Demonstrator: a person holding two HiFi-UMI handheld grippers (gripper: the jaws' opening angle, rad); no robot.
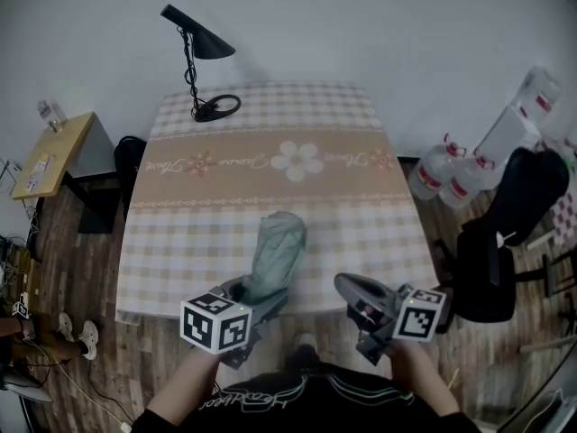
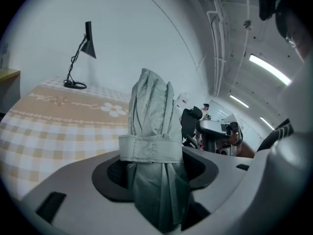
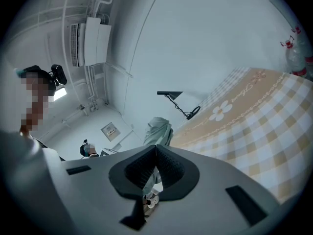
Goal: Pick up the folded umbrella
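one umbrella (image 1: 278, 246), clamped in the left gripper (image 2: 154, 173), points along its jaws over the near edge of the table (image 1: 180, 242); right gripper (image 3: 155, 173) closed, empty.

The grey-green folded fabric umbrella (image 1: 278, 251) sits between the jaws of the left hand-held gripper (image 1: 255, 303) and juts ahead over the near edge of the checked cloth-covered tabletop (image 1: 180, 233). The right hand-held gripper (image 1: 347, 287) is just to its right. Far ahead of the left one, a black cone-shaded desk lamp (image 1: 196, 48) stands on the tabletop's far end. A black office chair (image 1: 505, 233) stands to the right of the right one.
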